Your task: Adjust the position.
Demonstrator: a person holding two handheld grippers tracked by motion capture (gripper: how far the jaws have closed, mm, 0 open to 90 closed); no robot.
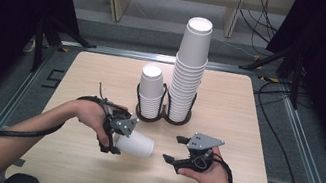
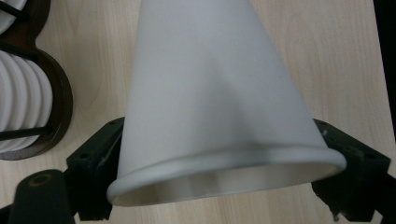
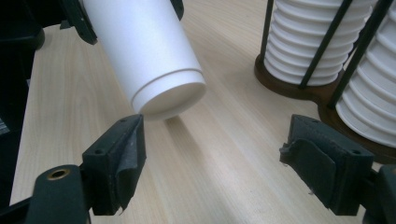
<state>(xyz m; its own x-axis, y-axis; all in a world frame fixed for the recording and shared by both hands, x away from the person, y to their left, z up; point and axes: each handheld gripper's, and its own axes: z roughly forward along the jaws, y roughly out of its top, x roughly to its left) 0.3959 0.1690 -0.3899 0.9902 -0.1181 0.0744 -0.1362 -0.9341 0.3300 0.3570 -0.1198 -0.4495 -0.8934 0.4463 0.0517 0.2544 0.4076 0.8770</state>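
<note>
**Cup handover, left to right**

Left gripper (image 1: pixel 115 136) is clamped on the cup (image 1: pixel 135 143) near its rim; the cup lies sideways, base toward the right gripper (image 1: pixel 180 150). Right jaws are spread wide, holding nothing, with the cup base just ahead and to their left. Judgement: centre the right jaws on the base end, close gently to avoid crushing, and release left only afterwards. Rack (image 1: pixel 161 116) stays clear.

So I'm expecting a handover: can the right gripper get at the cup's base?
Probably yes: the right gripper is open, and the cup, held sideways by the left gripper, points its base at it over bare table.
</note>
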